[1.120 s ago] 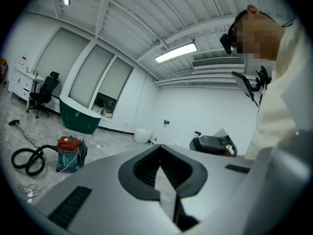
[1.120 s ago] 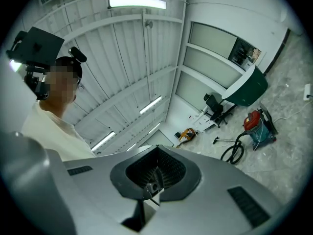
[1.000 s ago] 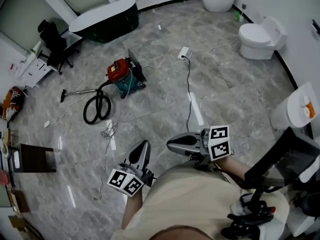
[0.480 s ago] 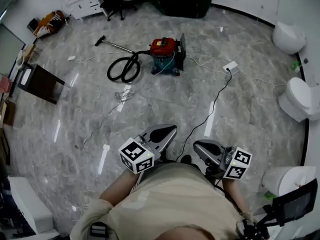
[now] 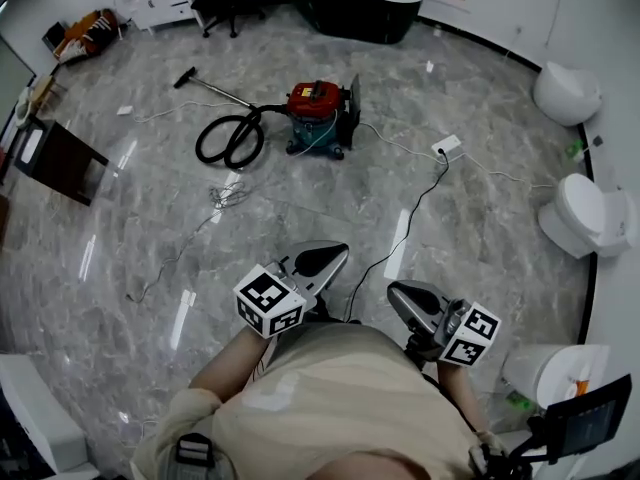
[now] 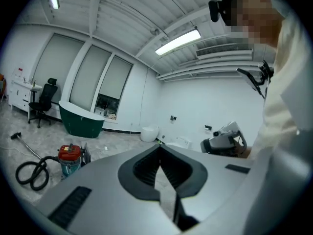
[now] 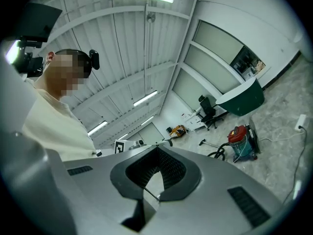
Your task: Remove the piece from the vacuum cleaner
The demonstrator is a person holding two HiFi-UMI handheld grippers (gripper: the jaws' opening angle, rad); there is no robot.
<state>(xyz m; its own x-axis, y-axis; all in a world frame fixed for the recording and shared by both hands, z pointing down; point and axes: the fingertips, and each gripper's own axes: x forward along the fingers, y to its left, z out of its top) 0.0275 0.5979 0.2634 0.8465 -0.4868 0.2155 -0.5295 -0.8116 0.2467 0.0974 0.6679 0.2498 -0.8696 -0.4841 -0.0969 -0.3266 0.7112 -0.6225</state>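
Your left tool (image 5: 338, 251) and right tool (image 5: 396, 293) are sitting at your waist, jaws pressed together, pinching nothing. The vacuum cleaner (image 5: 315, 106) is standing upright on the floor (image 5: 500, 238), well ahead. A hard tug is likely tipping its canister, and the black cable (image 5: 415, 208) crossing your path is threatening your feet. Its hose (image 5: 228, 140) is looping leftward, the wand (image 5: 215, 90) lying with its long axis running up-left.

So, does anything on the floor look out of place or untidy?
The vacuum sits on the open floor, hose loosely coiled, and a black cable trails across it from the power strip. Nothing looks spilled or broken.
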